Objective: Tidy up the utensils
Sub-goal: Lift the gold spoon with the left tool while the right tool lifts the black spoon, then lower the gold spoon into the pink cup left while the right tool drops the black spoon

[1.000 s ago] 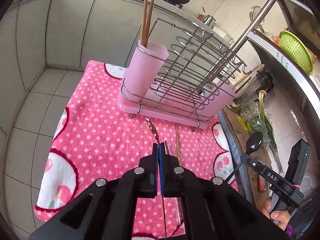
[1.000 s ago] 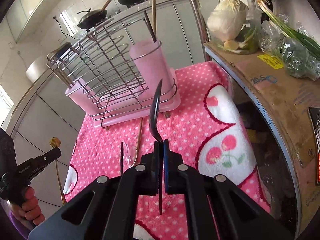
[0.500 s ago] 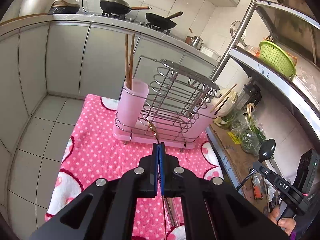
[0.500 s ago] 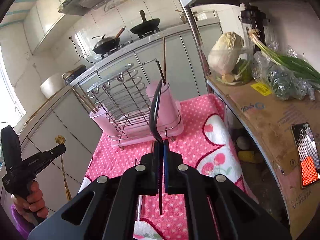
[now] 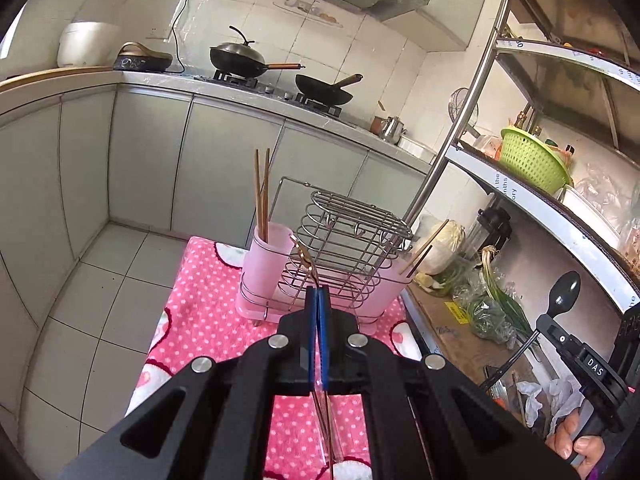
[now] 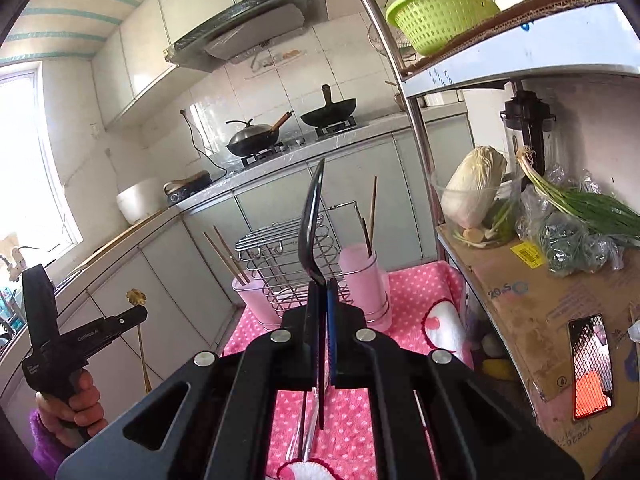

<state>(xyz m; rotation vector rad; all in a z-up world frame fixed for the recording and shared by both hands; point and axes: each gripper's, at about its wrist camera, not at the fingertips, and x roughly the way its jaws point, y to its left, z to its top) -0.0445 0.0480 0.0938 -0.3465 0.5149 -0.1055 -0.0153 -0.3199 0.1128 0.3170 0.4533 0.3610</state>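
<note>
left gripper (image 5: 317, 296) clamped on a gold spoon (image 5: 304, 258), right gripper (image 6: 323, 286) clamped on a black spoon (image 6: 311, 220), both held up high, likely to clear the cup rims before dropping in. rack (image 5: 344, 248) sits on pink towel (image 5: 200, 312) below. two pink cups: one (image 5: 268, 256) with two chopsticks (image 5: 262, 192), the other (image 5: 394, 286) also two.
</note>
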